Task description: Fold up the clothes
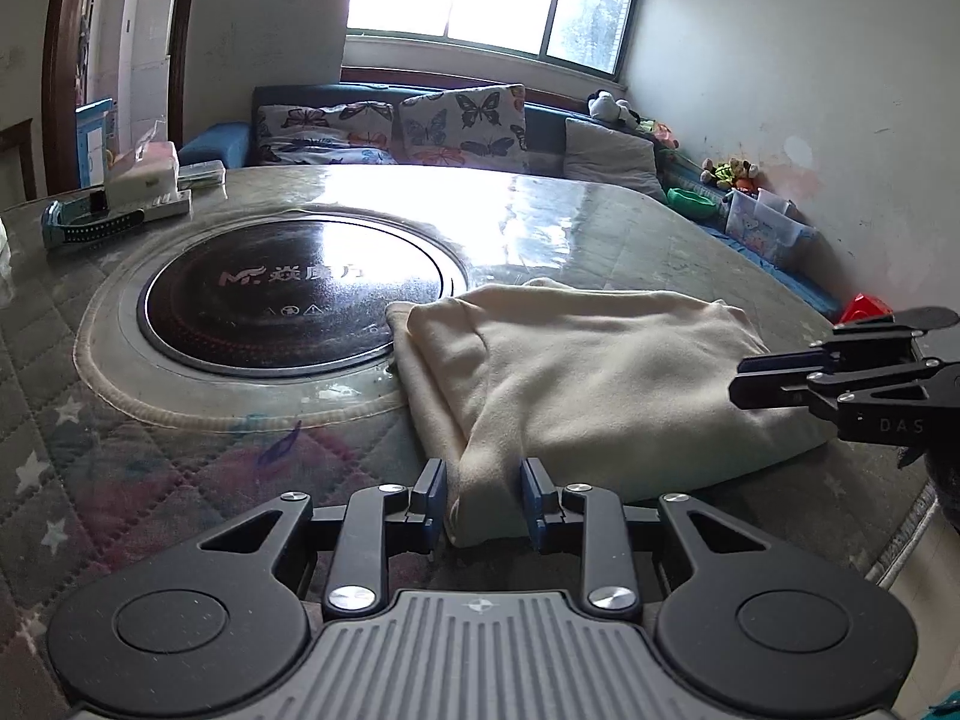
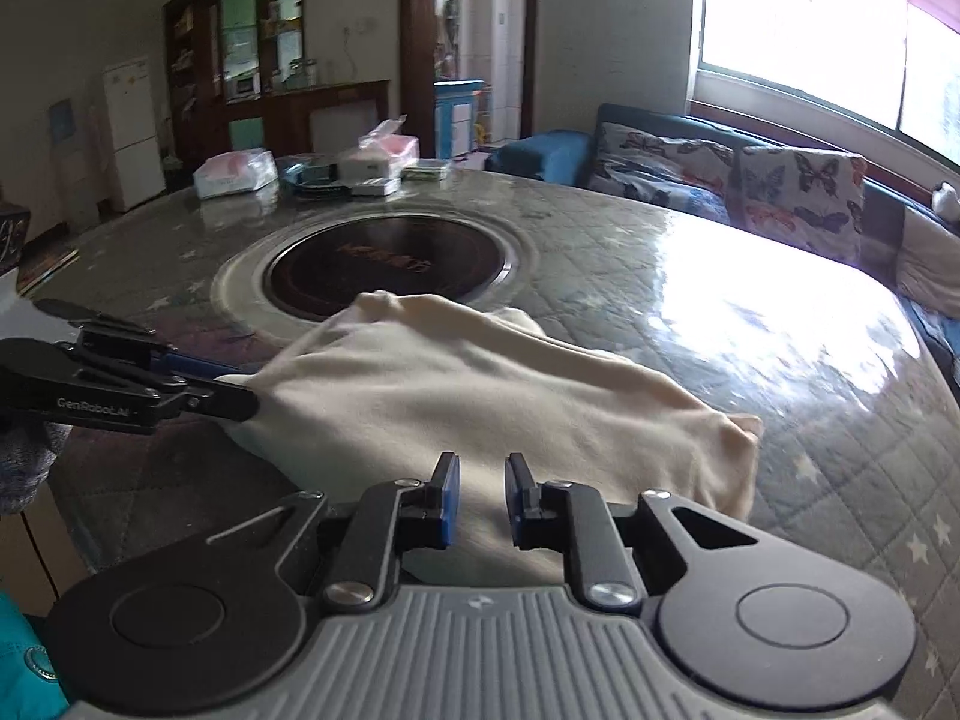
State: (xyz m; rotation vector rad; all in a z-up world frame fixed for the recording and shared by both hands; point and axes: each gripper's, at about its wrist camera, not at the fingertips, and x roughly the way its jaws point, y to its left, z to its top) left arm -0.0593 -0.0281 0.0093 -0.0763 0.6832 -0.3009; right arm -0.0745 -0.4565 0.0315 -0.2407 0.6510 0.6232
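Here the cream garment lies partly folded on the quilted table under its clear cover, its far-left corner just overlapping the rim of the round black cooktop set into the table's middle, its near edge close to the table's front edge. The left gripper sits at the cloth's near-left corner with a bunched fold of fabric between its blue pads; the jaws stand somewhat apart, and whether they truly pinch the fold cannot be told. The right gripper is over the near edge of the garment with cloth between its fingers too, jaws likewise parted, grip uncertain. Seen from the left wrist, the right gripper reaches in over the cloth's right side. Beyond the garment the table runs bare and glossy toward the window side; to the right the surface is open up to its curved edge. At the far-left end stand tissue packs, a white box and a blue watch, well apart from the cloth. A sofa with butterfly cushions lines the far wall.
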